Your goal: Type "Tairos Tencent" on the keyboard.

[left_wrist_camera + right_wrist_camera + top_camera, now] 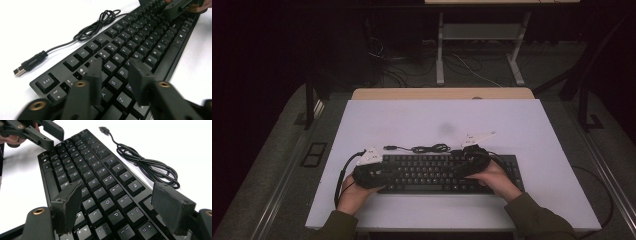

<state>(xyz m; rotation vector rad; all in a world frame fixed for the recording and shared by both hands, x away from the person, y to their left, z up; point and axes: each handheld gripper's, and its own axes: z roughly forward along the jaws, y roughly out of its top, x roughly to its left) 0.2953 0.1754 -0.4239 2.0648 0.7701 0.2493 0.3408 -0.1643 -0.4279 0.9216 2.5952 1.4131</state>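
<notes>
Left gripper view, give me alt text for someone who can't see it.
A black keyboard with white-lettered keys runs diagonally across a white table, with the left gripper and its two black jaws poised apart over the keys near the Esc end. The keyboard's black USB cable lies coiled, unplugged, beside it; the right gripper sits at the far end.

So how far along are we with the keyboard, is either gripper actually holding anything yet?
Not yet. The keyboard lies flat on the table, its cable bundled and unplugged behind it. Both grippers hang above the keys: the left gripper over the letter keys at its end, jaws narrow but empty, the right gripper wide apart over the other end. Any grasp or key press is still ahead.
</notes>
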